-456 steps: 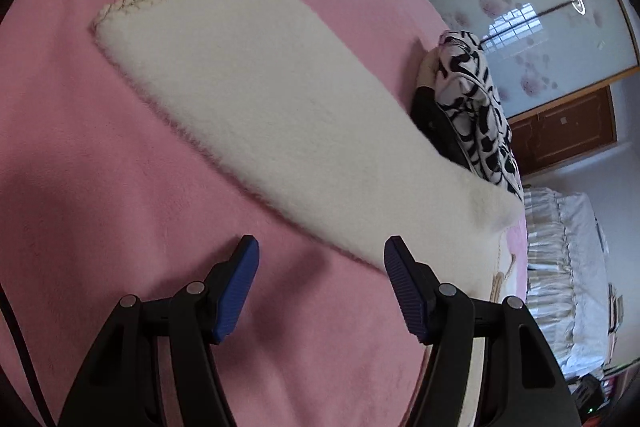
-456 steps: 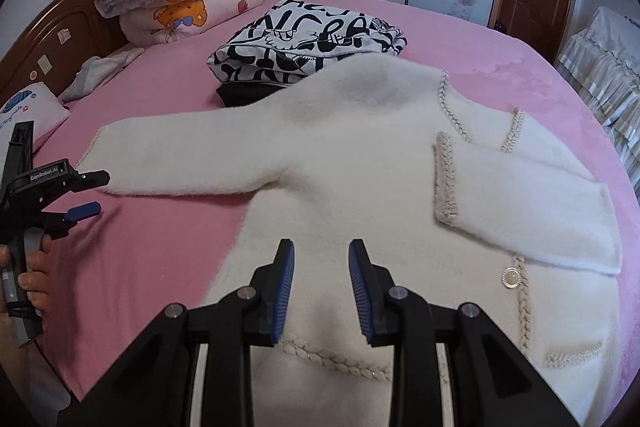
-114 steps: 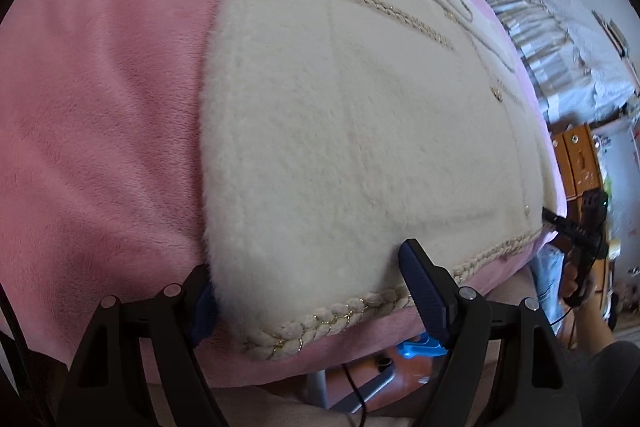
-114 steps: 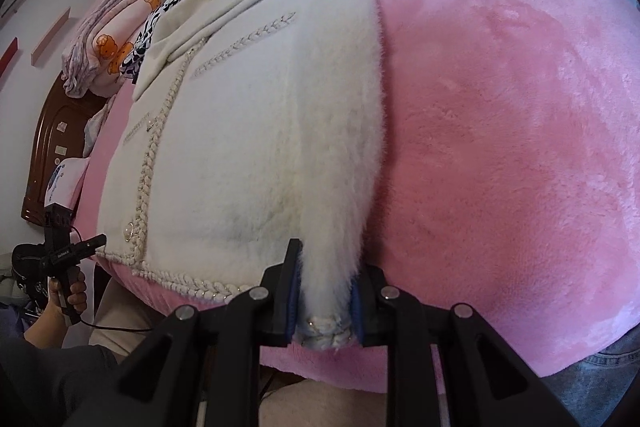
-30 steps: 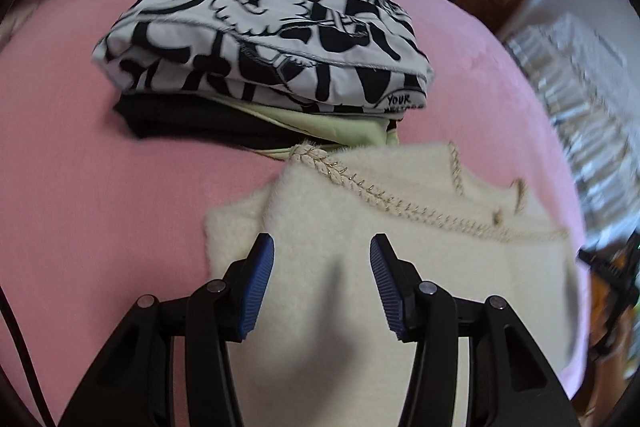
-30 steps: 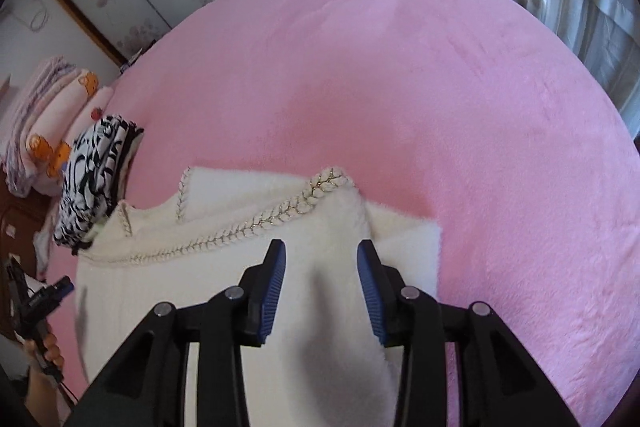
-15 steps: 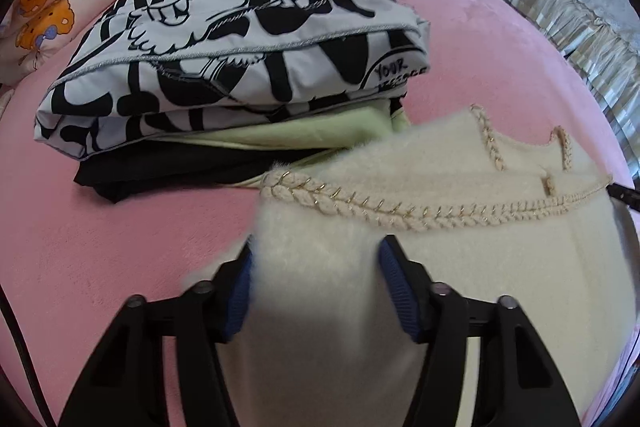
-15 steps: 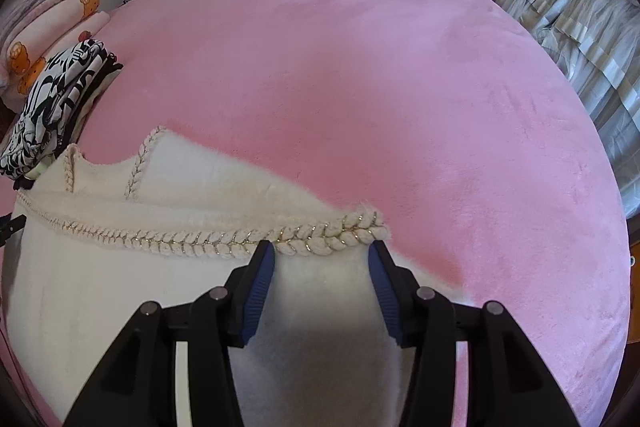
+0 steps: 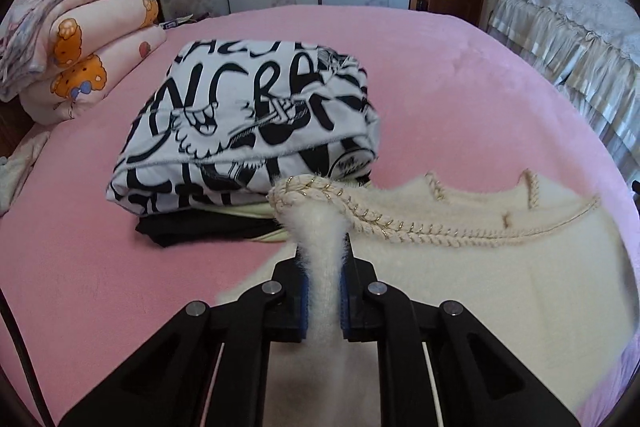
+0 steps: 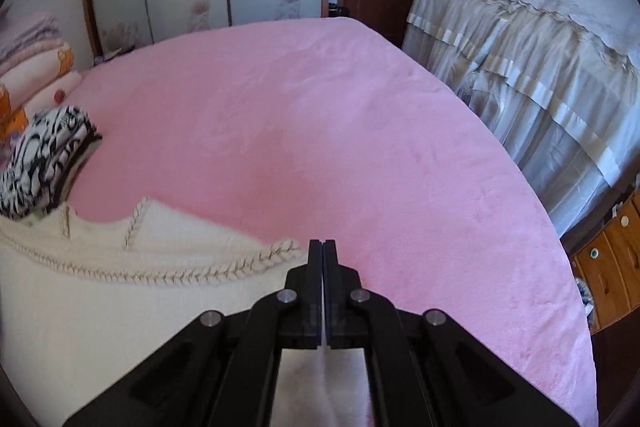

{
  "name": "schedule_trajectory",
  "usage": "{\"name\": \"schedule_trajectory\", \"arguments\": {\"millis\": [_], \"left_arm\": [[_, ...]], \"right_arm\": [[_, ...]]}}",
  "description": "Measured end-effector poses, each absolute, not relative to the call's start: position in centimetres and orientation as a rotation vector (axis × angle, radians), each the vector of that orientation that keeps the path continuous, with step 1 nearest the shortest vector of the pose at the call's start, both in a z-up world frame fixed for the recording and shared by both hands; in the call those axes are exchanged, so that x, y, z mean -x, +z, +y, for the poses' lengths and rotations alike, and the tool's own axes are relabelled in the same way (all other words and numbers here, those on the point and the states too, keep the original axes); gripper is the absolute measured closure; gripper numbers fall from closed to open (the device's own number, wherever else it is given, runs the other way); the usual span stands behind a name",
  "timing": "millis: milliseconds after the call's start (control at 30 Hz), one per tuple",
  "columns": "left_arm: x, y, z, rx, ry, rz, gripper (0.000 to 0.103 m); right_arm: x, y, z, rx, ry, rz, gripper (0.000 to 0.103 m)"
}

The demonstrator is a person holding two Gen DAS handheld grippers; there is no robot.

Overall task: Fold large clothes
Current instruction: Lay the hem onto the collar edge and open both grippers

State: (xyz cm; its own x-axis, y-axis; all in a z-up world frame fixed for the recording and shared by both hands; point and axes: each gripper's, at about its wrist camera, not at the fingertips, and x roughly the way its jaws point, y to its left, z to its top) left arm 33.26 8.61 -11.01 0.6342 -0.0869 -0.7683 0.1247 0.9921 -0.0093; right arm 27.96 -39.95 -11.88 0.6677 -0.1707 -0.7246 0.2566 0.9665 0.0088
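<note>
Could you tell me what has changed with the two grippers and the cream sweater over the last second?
The left gripper has just closed on the cream sweater, pinching its braided hem. The right gripper has just closed too, but empty, the hem lying just left of it. The black-and-white folded pile and the pink bed stayed put.

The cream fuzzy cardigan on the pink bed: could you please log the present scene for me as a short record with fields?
garment: cream fuzzy cardigan with braided trim, folded over on the pink bed cover
left gripper: shut on the cardigan's braided corner, fabric pinched between its pads
right gripper: jaws fully together, nothing visible between the tips; braided edge lies just beside them
neighbours: black-and-white printed garment topping a folded stack behind the cardigan
background: folded cartoon quilts at the bed's far left
</note>
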Motion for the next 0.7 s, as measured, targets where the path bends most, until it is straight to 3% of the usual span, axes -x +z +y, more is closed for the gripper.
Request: {"name": "schedule_trajectory", "arguments": {"millis": [200, 233, 300, 333, 367, 700], "left_arm": [[-33.6, -11.1, 7.8, -0.055, -0.113, 0.892, 0.094], [-33.6, -11.2, 7.7, -0.048, -0.107, 0.895, 0.094], [-33.6, -11.3, 7.7, -0.039, -0.101, 0.901, 0.094], [-33.5, -11.3, 7.7, -0.040, -0.100, 0.903, 0.094], [-33.5, -11.4, 7.8, -0.042, -0.100, 0.904, 0.094], [-33.7, -12.1, 8.2, -0.039, -0.099, 0.926, 0.094]], "right_arm": [[-29.5, -12.9, -42.2, -0.291, -0.048, 0.944, 0.103], [-30.0, -13.5, -42.1, -0.313, -0.025, 0.969, 0.097], [-31.0, -14.6, -42.0, -0.357, 0.013, 0.999, 0.074], [-31.3, -15.1, -41.7, -0.363, 0.014, 1.003, 0.058], [-31.7, -15.5, -41.4, -0.354, 0.016, 1.006, 0.050], [-35.4, -20.6, -37.7, -0.085, -0.018, 1.153, 0.049]]}}
